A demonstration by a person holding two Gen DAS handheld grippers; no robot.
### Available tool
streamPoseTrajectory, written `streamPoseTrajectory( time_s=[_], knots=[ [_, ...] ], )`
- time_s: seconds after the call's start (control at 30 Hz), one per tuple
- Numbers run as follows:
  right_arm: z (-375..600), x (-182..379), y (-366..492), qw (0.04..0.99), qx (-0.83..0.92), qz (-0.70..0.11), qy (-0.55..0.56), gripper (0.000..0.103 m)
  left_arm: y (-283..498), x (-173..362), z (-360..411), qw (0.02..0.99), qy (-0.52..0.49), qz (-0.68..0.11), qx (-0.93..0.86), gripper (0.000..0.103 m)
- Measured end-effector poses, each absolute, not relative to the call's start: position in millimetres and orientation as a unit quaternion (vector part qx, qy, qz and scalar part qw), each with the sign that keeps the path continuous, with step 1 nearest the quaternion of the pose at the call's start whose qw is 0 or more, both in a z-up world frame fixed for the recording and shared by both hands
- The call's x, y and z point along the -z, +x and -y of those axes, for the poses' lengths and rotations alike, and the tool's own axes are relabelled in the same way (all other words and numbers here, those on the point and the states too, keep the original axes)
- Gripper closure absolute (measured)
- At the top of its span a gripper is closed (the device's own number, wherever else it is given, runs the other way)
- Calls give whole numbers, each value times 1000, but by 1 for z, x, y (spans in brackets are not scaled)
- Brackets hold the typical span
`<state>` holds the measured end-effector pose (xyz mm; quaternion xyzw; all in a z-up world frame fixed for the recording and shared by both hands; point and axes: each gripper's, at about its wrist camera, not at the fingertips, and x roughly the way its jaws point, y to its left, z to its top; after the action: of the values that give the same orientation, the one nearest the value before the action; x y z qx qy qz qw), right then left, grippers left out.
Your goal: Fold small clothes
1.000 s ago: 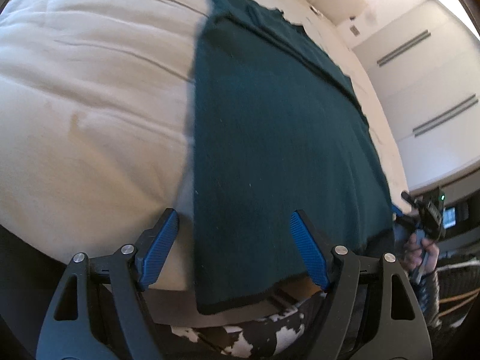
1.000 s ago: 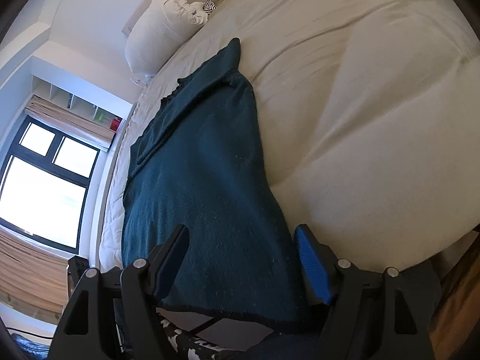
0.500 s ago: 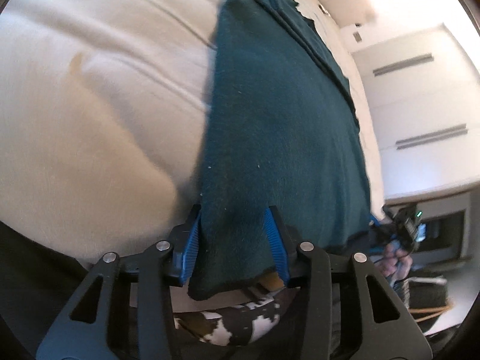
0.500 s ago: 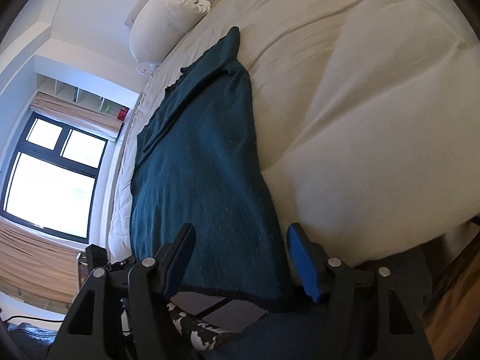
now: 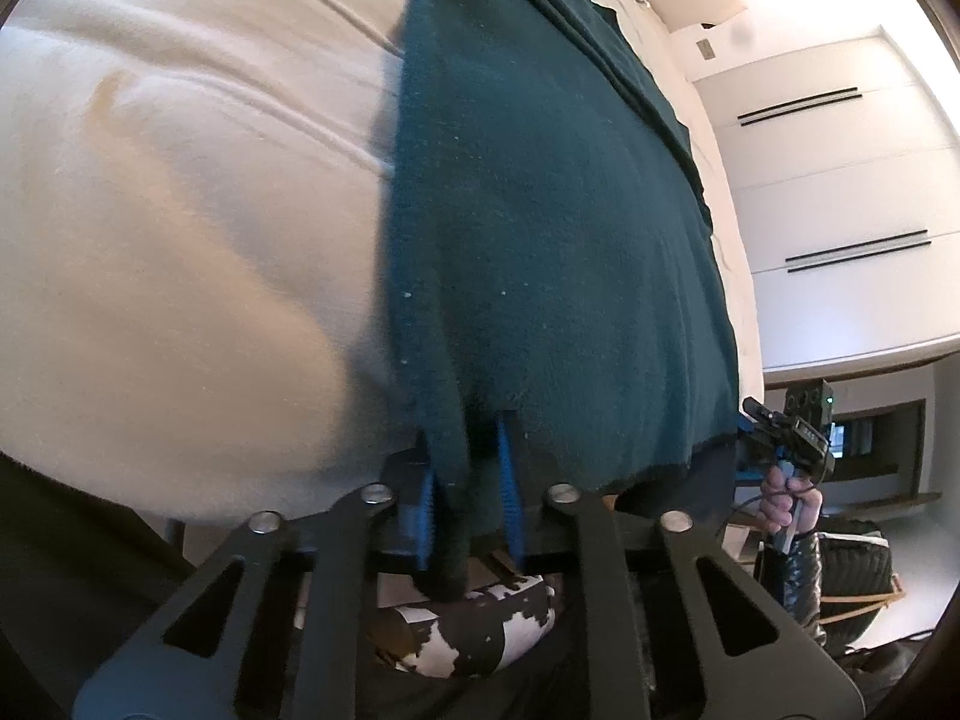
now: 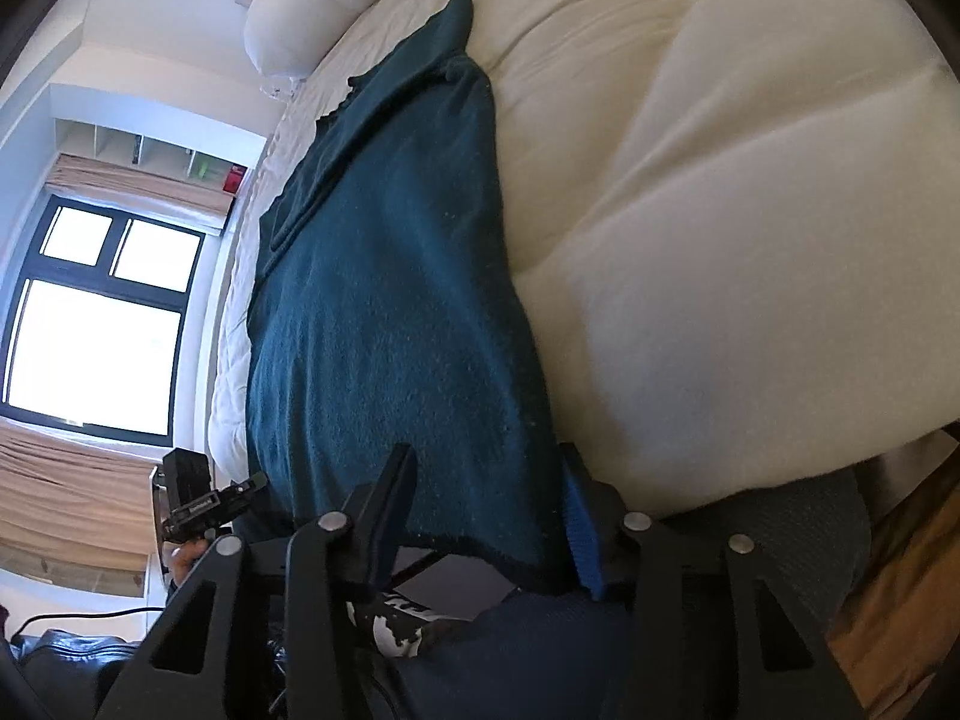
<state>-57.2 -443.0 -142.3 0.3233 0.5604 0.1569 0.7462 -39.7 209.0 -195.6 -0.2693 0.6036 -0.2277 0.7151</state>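
A dark teal knit garment (image 5: 540, 210) lies flat on a cream bed (image 5: 180, 210), its hem hanging over the near edge. My left gripper (image 5: 465, 480) is shut on the garment's near left hem corner, the cloth bunched between the blue pads. In the right wrist view the same garment (image 6: 384, 300) runs away from me. My right gripper (image 6: 486, 516) is open, its fingers straddling the near right hem corner; the cloth lies between them, not pinched. The right gripper also shows in the left wrist view (image 5: 786, 438), at the hem's far corner.
A white pillow (image 6: 306, 18) lies at the head of the bed. A window (image 6: 90, 312) and shelves stand beyond the bed's left side. White wardrobe doors (image 5: 840, 192) are on the right. A black-and-white patterned thing (image 5: 480, 630) lies below the bed edge.
My left gripper moved onto the hem corner and closed on it. My right gripper moved forward around the other corner and narrowed a little but stays open.
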Motion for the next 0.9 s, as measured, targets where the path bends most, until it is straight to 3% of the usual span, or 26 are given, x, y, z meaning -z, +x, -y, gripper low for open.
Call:
streamPoseTrajectory(
  time_s=[0.13,0.17,0.6,0.9],
  knots=[
    [435,146,-57,738,-160,-580,305,89,-41,192,-209,718,-262,-599,238,96],
    [434,146,-57,738,-163,-580,303,91,-42,190,-209,720,-258,-598,242,96],
    [422,78,-38,789,-243,-452,337,94,-32,129,-227,737,-319,-503,318,98],
    [420,77,22,787,-236,-415,392,94,24,95,-248,732,-405,-430,340,99]
  ],
)
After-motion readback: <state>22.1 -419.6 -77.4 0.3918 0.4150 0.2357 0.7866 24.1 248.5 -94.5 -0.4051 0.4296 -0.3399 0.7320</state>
